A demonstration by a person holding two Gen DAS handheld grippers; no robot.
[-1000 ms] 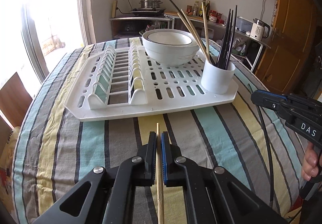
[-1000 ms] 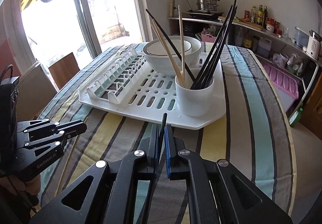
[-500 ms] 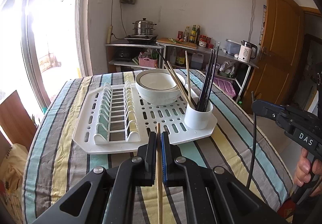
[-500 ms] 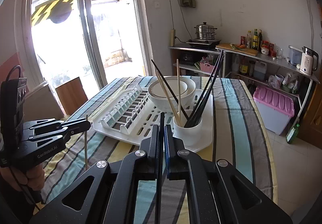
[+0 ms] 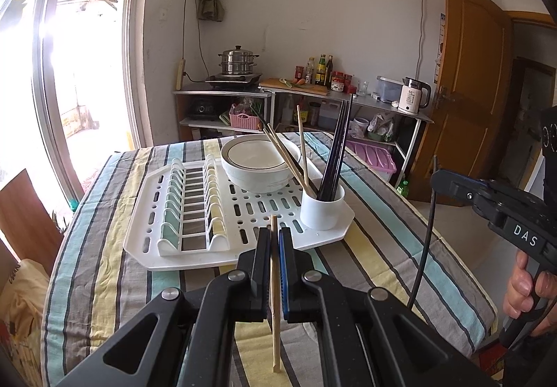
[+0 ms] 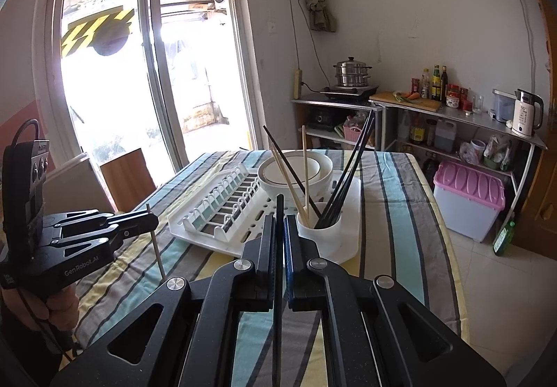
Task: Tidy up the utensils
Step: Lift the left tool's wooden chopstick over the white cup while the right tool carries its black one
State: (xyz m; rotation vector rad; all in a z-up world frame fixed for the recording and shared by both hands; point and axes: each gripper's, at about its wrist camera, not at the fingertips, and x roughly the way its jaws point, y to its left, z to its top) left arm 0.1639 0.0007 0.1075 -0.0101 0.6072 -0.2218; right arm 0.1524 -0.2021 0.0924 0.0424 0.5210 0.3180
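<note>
Chopsticks [image 5: 334,157] upright in white cup [image 5: 322,209]; each gripper clenched on one chopstick, left [image 5: 274,241] wooden, right [image 6: 278,230] black.

The left gripper [image 5: 274,241] clamps a wooden chopstick [image 5: 275,296] above the striped tabletop [image 5: 104,265], facing a white drying rack [image 5: 209,258] and chopstick-filled cup [image 5: 322,209].

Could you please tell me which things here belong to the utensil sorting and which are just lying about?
Part of the job:
- wooden chopstick in the left gripper
- black chopstick in the right gripper
- white cup holding chopsticks
- drying rack

Just lying about:
- bowl
- steamer pot
- kettle
- pink-lidded box
</note>
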